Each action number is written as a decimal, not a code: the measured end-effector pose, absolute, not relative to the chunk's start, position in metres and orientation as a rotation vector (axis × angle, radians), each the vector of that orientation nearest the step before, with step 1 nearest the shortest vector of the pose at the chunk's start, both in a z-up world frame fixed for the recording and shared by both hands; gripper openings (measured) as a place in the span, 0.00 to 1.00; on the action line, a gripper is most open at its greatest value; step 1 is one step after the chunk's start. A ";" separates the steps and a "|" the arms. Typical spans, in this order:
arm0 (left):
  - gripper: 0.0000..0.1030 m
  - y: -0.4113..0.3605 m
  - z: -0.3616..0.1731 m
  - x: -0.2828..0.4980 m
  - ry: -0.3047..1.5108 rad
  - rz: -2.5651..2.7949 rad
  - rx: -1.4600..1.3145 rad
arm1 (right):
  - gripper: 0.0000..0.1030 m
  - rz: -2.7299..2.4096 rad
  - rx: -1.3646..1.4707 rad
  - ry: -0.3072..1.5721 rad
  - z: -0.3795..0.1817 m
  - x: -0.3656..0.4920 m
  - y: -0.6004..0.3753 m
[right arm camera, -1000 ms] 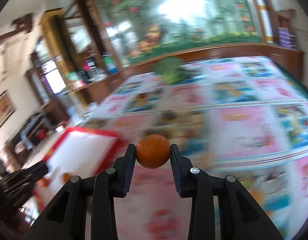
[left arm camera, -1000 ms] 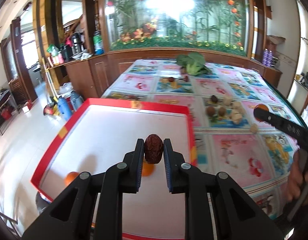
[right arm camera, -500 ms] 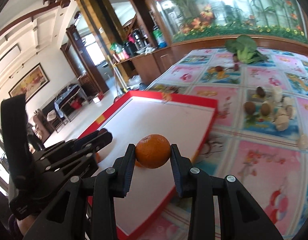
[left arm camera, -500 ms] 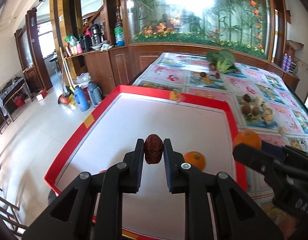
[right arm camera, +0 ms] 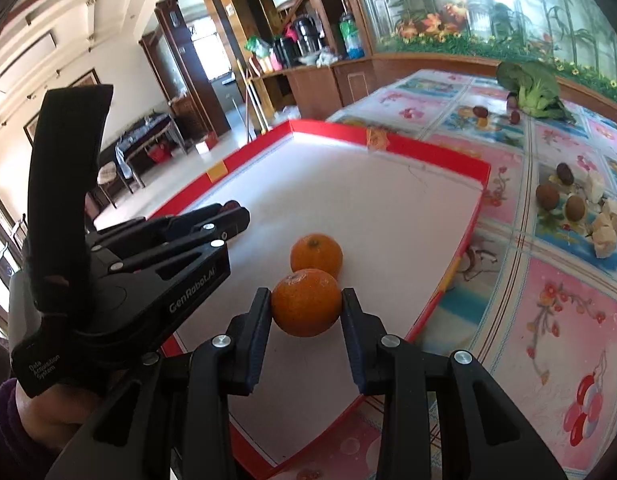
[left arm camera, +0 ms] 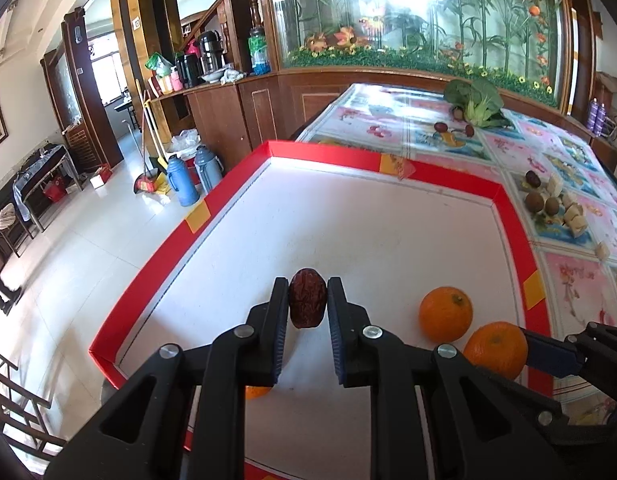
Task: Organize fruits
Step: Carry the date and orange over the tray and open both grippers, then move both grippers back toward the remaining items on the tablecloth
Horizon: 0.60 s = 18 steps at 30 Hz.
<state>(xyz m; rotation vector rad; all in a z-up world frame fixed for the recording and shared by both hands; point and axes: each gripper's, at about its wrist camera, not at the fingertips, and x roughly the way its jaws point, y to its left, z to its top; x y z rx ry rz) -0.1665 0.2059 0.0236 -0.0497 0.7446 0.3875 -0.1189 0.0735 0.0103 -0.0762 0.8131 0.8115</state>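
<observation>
We hold a red date [left arm camera: 307, 303] in our left gripper [left arm camera: 307, 308] and an orange [right arm camera: 306, 302] in our right gripper [right arm camera: 306, 308], both over the red tray [left arm camera: 440, 178]; one loose orange [left arm camera: 445, 313] already sits inside, more fruit [left arm camera: 542, 202] waits on the table [left arm camera: 576, 280].

White tiled floor [left arm camera: 88, 248], wooden cabinets [left arm camera: 236, 112]

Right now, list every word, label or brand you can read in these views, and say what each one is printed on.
"GenRobot.AI": on the side of the left gripper, seen from the right wrist.
"Data Acquisition System": on the same gripper's rear body, low at the left edge.
Yellow stickers on the red tray rim: no print readable.
Bottle labels on the wooden counter: too small to read.
</observation>
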 end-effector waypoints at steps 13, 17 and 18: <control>0.56 0.207 0.023 -0.171 0.759 0.456 -0.006 | 0.45 0.802 -0.091 0.809 0.012 -0.121 0.069; 0.74 0.205 0.033 -0.181 0.719 0.485 0.004 | 0.48 0.771 -0.052 0.766 0.017 -0.124 0.060; 0.75 0.204 0.035 -0.183 0.714 0.485 0.007 | 0.48 0.764 -0.041 0.756 0.018 -0.124 0.058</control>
